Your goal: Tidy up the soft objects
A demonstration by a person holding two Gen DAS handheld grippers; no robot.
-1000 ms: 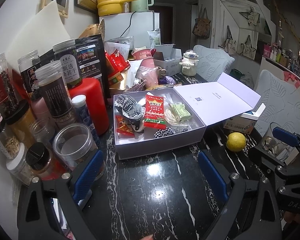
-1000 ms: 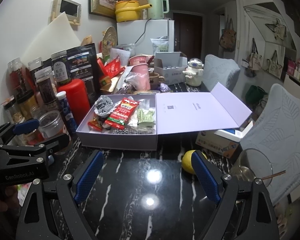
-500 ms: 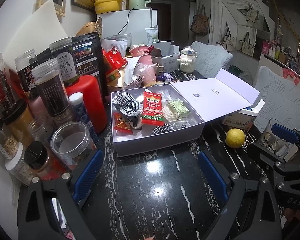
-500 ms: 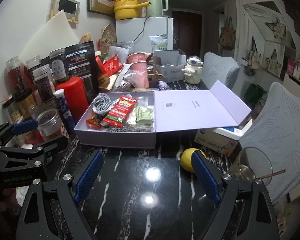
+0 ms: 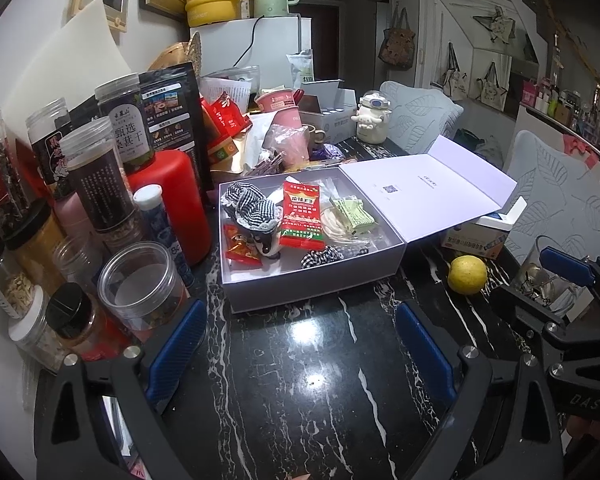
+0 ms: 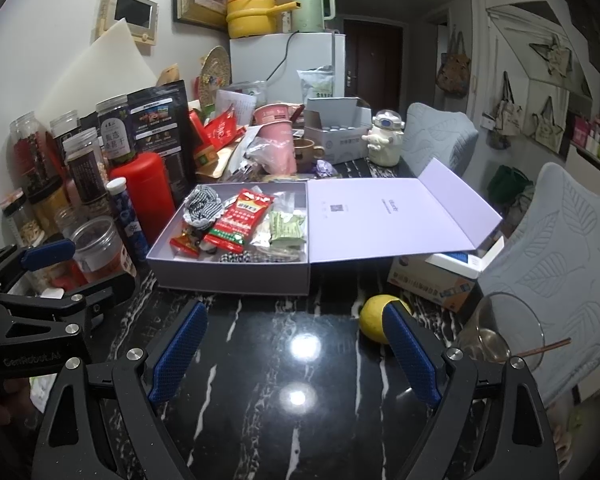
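Note:
An open lilac box (image 5: 316, 284) (image 6: 228, 272) stands on the black marble table, its lid (image 5: 428, 192) (image 6: 384, 216) folded out to the right. Inside lie a checked fabric scrunchie (image 5: 248, 204) (image 6: 204, 206), a red snack packet (image 5: 302, 216) (image 6: 240, 220), a green packet (image 5: 352, 216) (image 6: 288, 228) and a small checked band (image 5: 322, 256). My left gripper (image 5: 300, 352) is open and empty in front of the box. My right gripper (image 6: 296, 356) is open and empty, further back and to the right.
Jars (image 5: 140, 284) and a red bottle (image 5: 172, 200) crowd the left side. A lemon (image 5: 468, 274) (image 6: 378, 316) lies right of the box. A glass (image 6: 500, 328) and a carton (image 6: 432, 280) stand at the right. Chairs stand beyond the table.
Both grippers have drawn back slightly from the box and risen a little; nothing was picked up or moved.

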